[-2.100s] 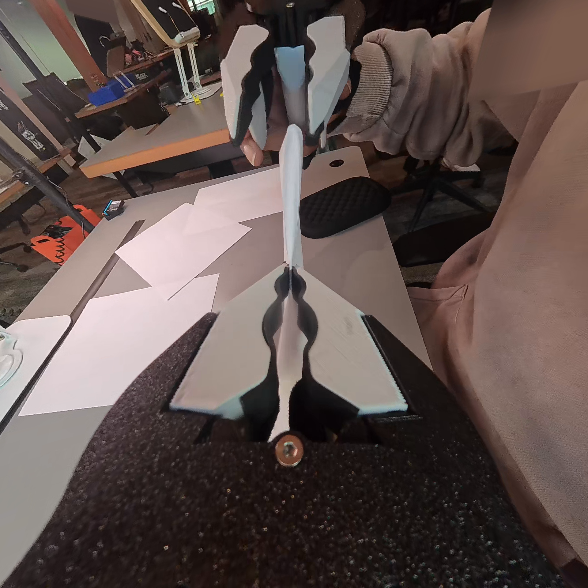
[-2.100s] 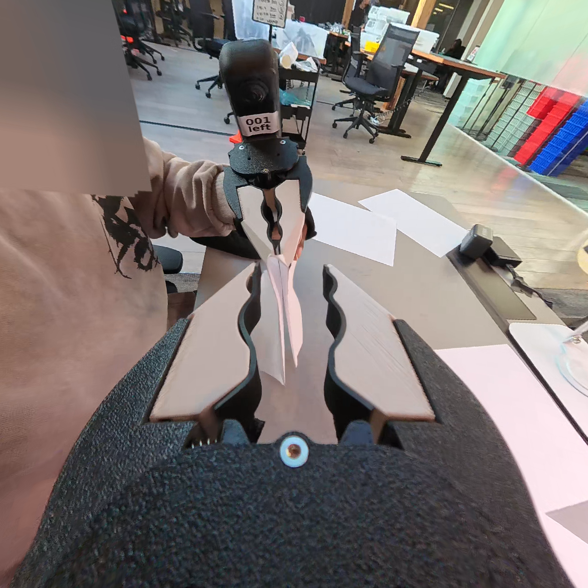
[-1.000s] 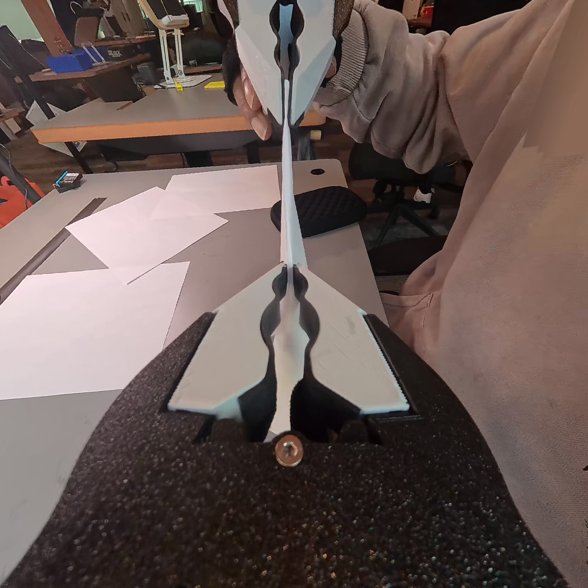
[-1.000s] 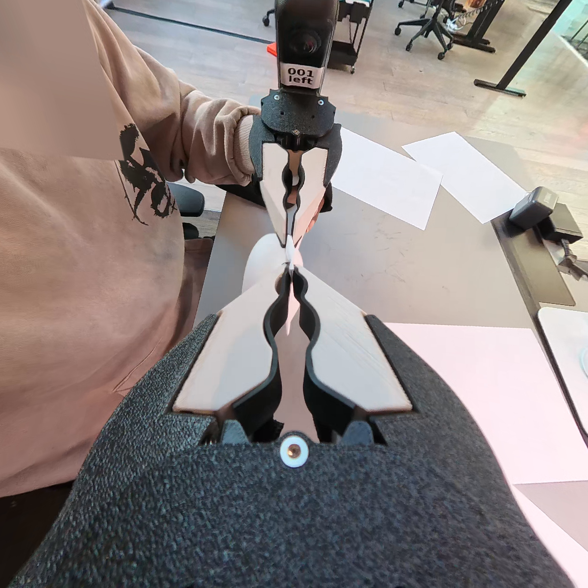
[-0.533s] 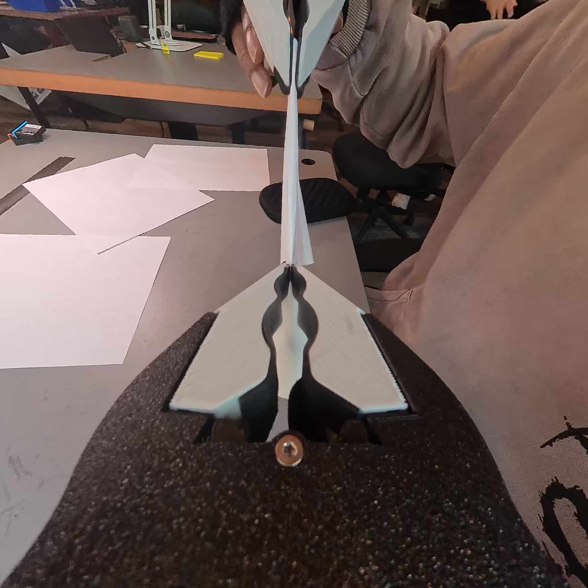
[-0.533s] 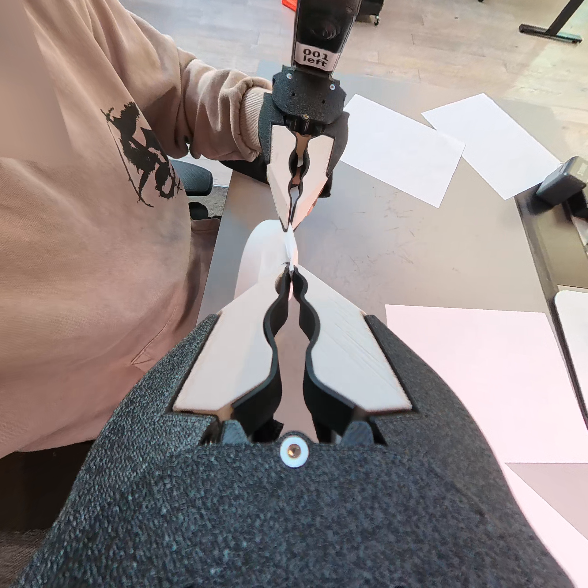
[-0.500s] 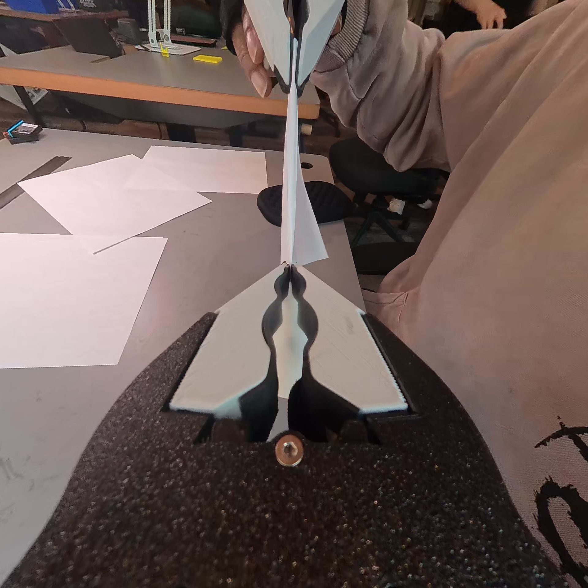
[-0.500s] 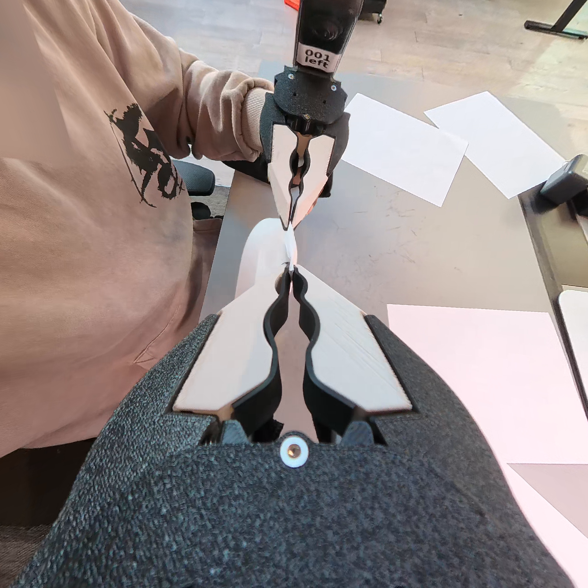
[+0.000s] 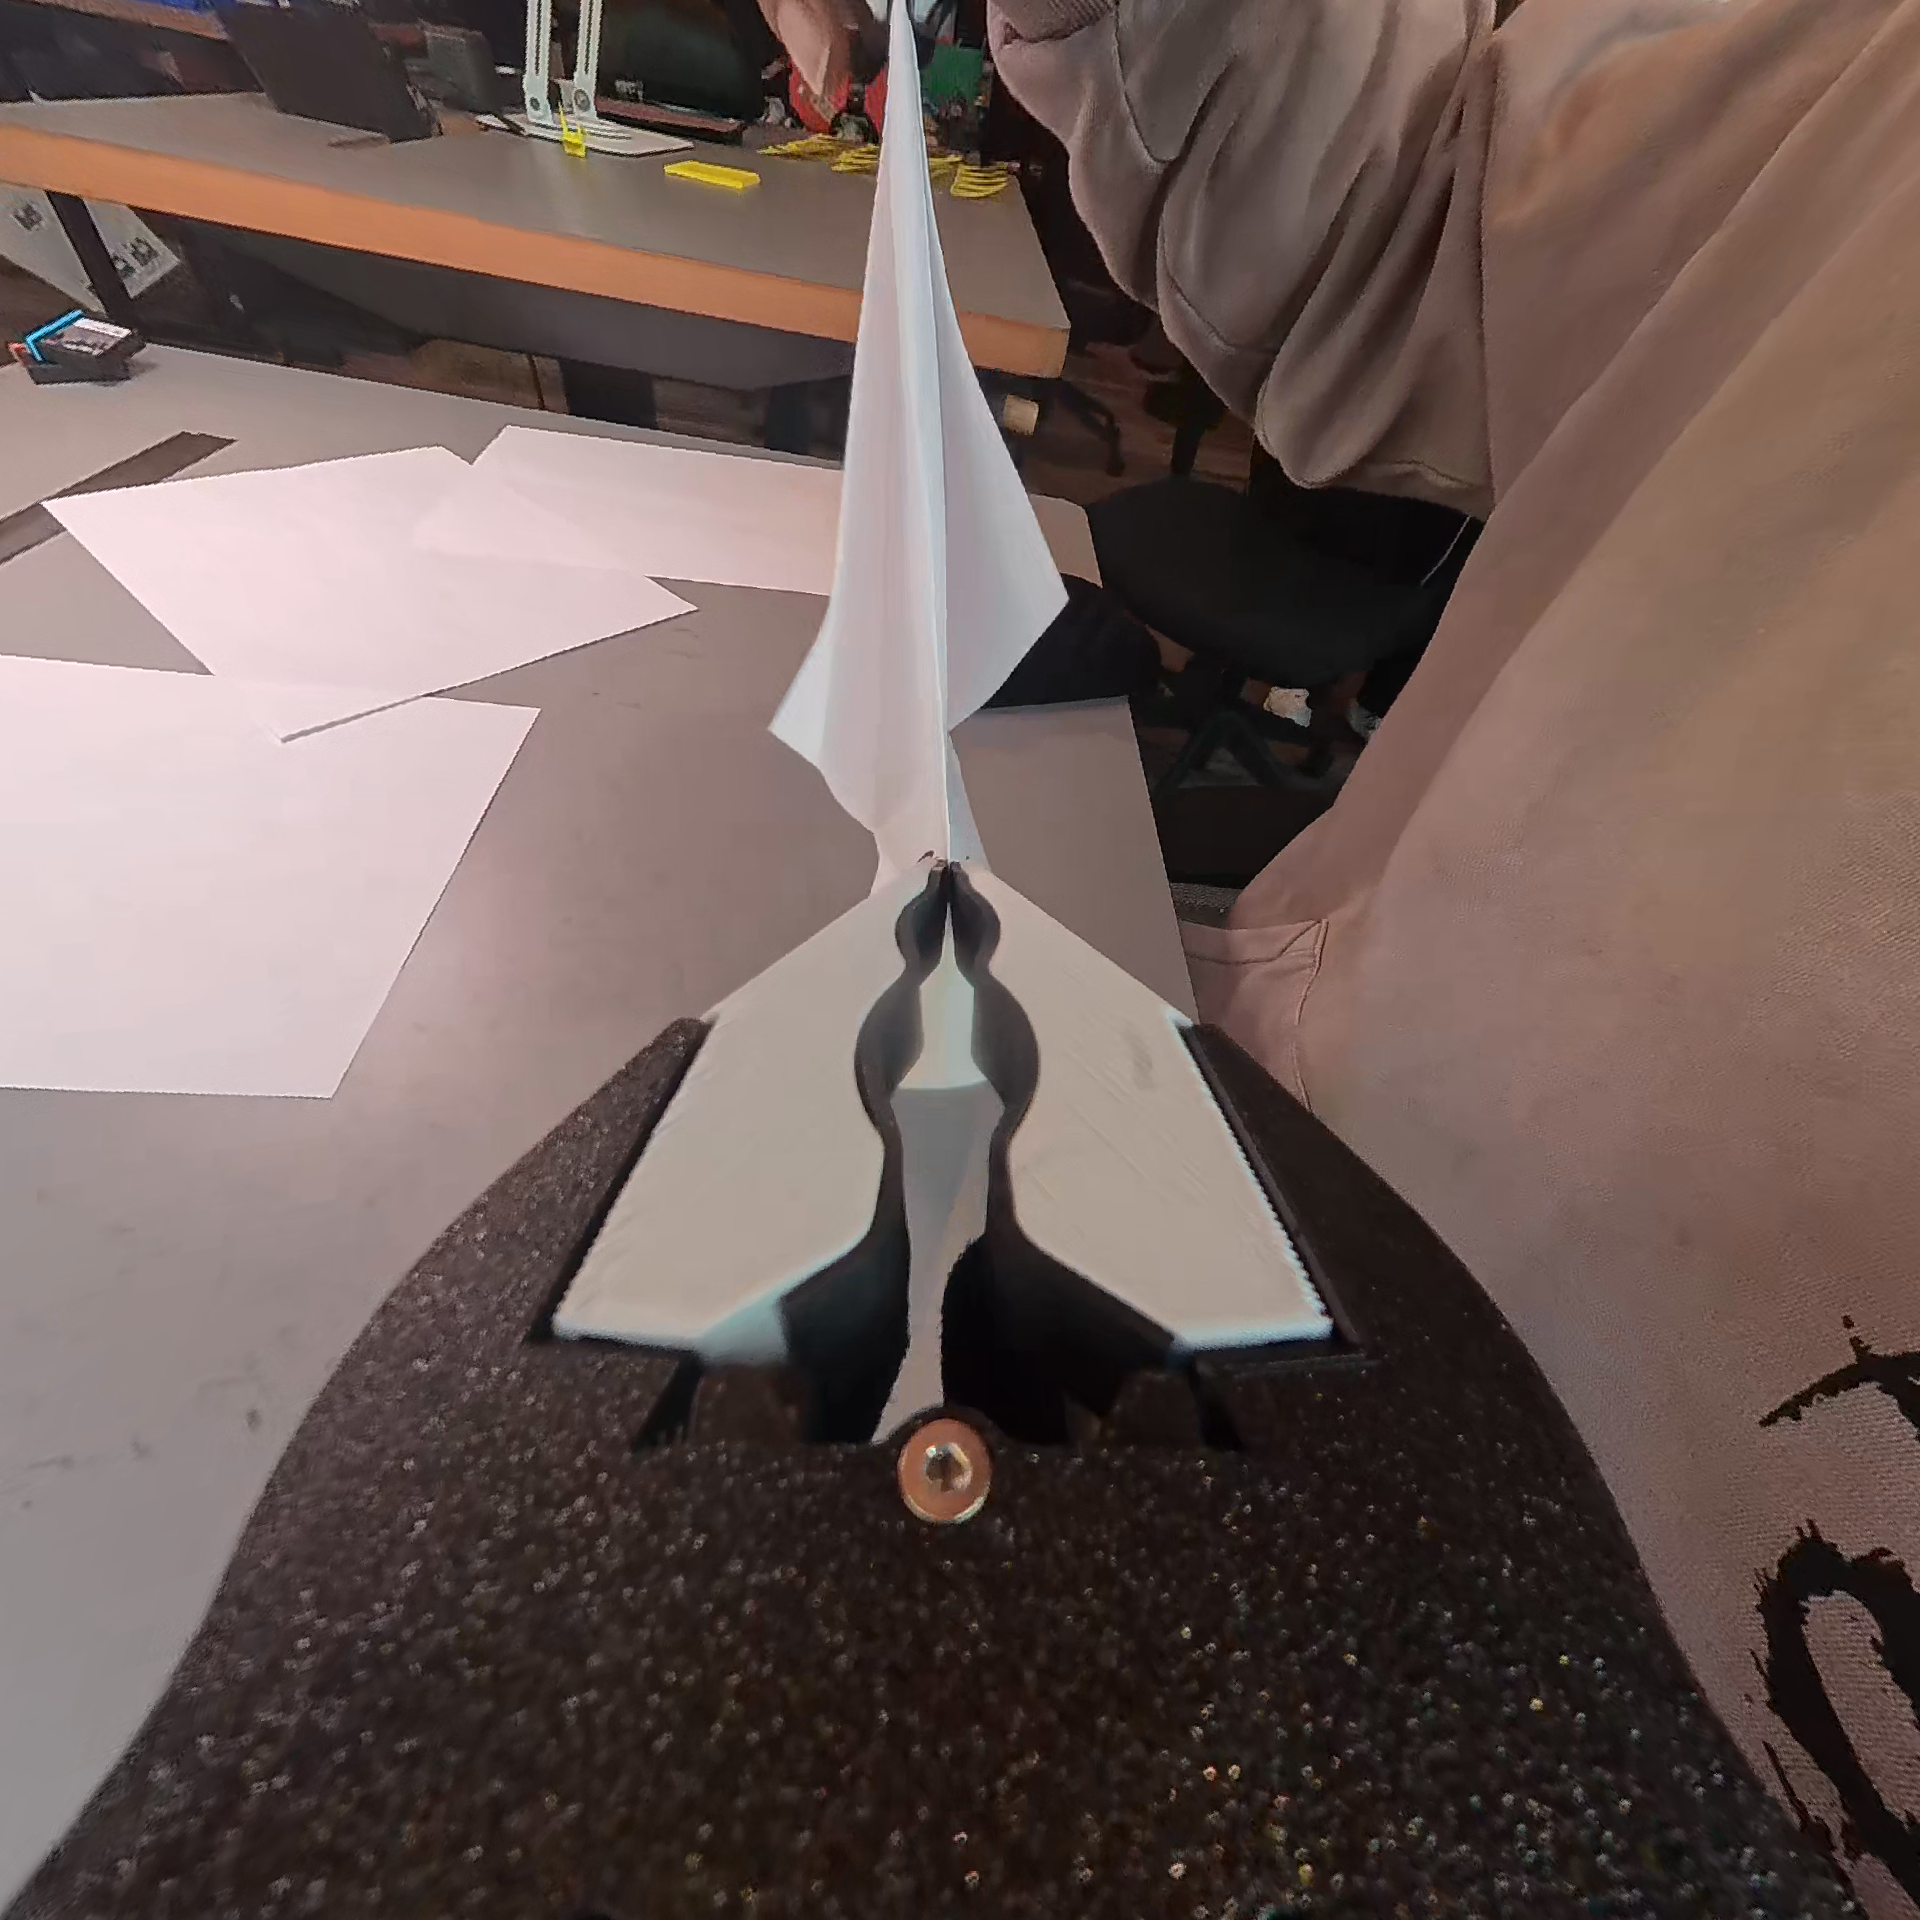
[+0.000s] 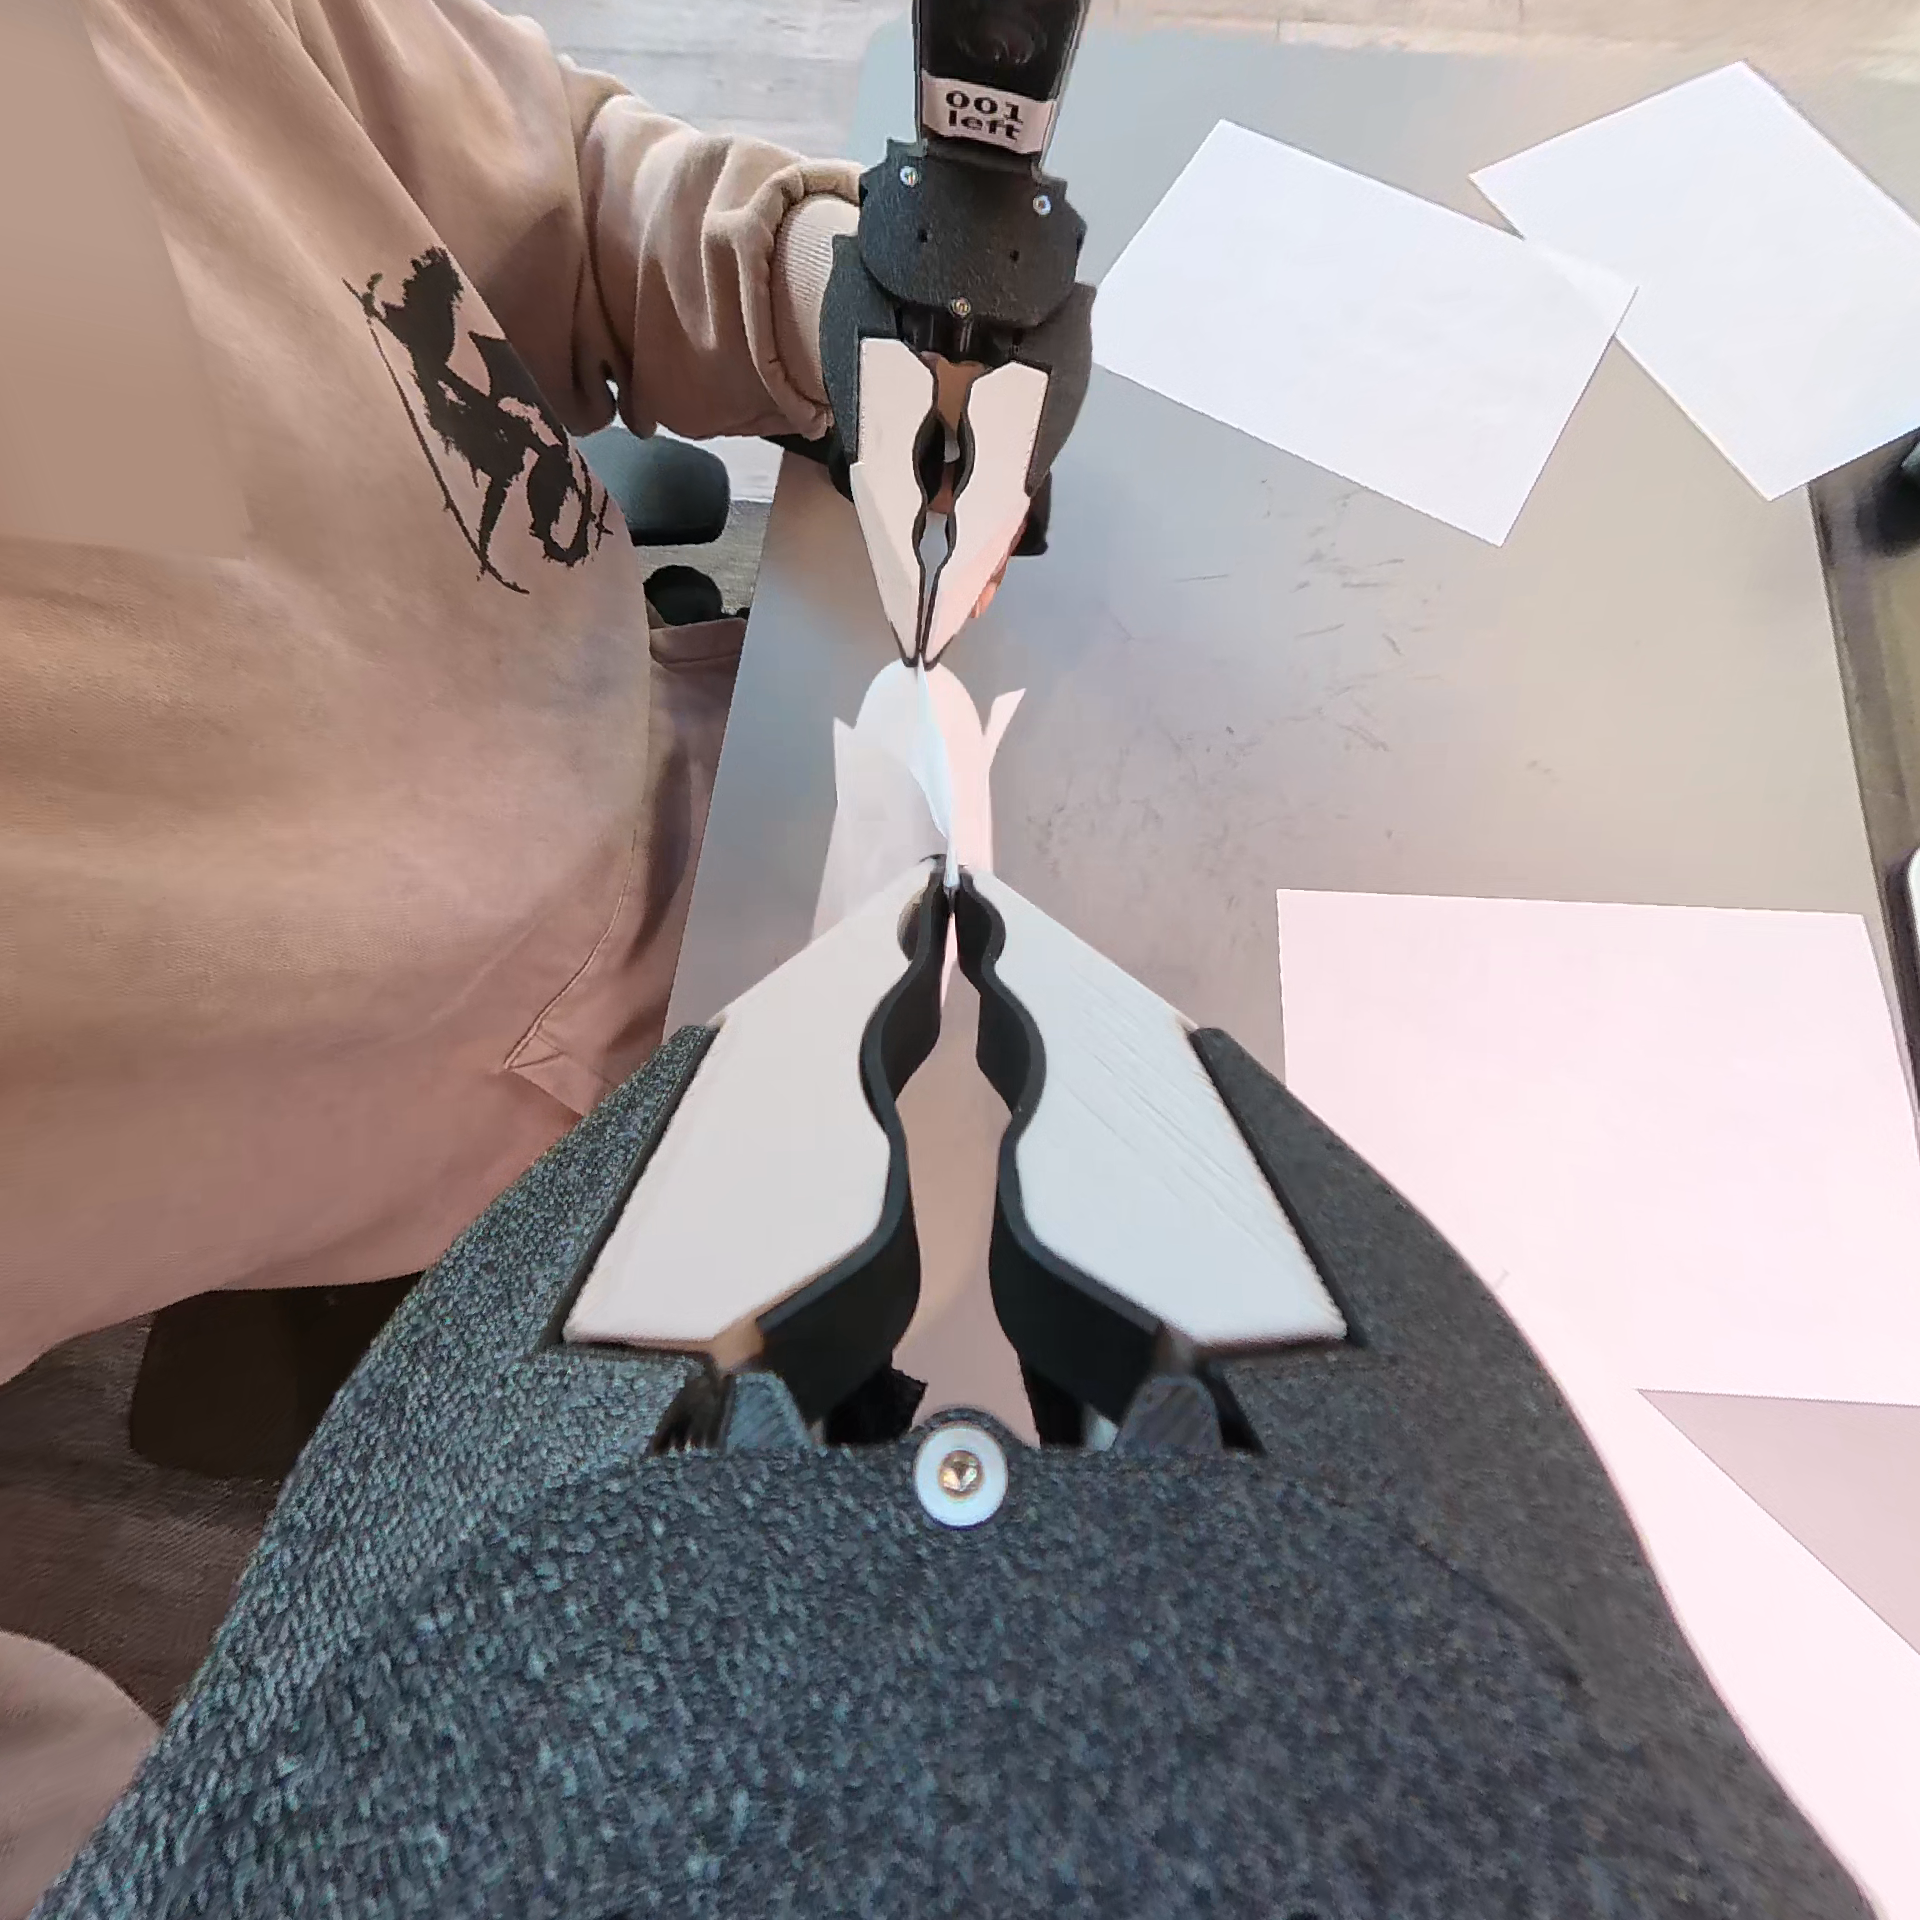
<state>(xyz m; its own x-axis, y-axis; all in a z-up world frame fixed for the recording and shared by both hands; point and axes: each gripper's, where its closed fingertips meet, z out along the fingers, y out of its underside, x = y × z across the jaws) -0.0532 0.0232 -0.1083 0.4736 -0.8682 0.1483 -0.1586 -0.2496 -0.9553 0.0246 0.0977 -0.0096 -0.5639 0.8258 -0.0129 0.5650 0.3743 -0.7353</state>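
Observation:
A folded white sheet of paper (image 9: pixel 925 520) is stretched in the air between my two grippers, above the grey table's (image 9: pixel 644 831) near edge. My left gripper (image 9: pixel 948 871) is shut on its lower end. The paper rises to the top edge of the left wrist view, and its two flaps splay out to either side. My right gripper (image 10: pixel 951 878) is shut on the other end of the paper (image 10: pixel 914 769). In the right wrist view the left gripper (image 10: pixel 923 655) faces mine, tips close together, with only a short span of paper between them.
Several flat white sheets lie on the table (image 9: pixel 312 561) (image 9: pixel 208 883) (image 10: pixel 1351 312) (image 10: pixel 1558 1143). The person's pinkish sweatshirt (image 9: pixel 1558 727) fills the side by the table edge. A black pad (image 9: pixel 1091 644) lies behind the paper. A second desk (image 9: pixel 520 239) stands beyond. The gap from one gripper's tips to the other's is roughly 15 centimeters.
The right gripper shut on the paper's far end. The right gripper rose out of the top of the left wrist view, and the paper's flaps spread open.

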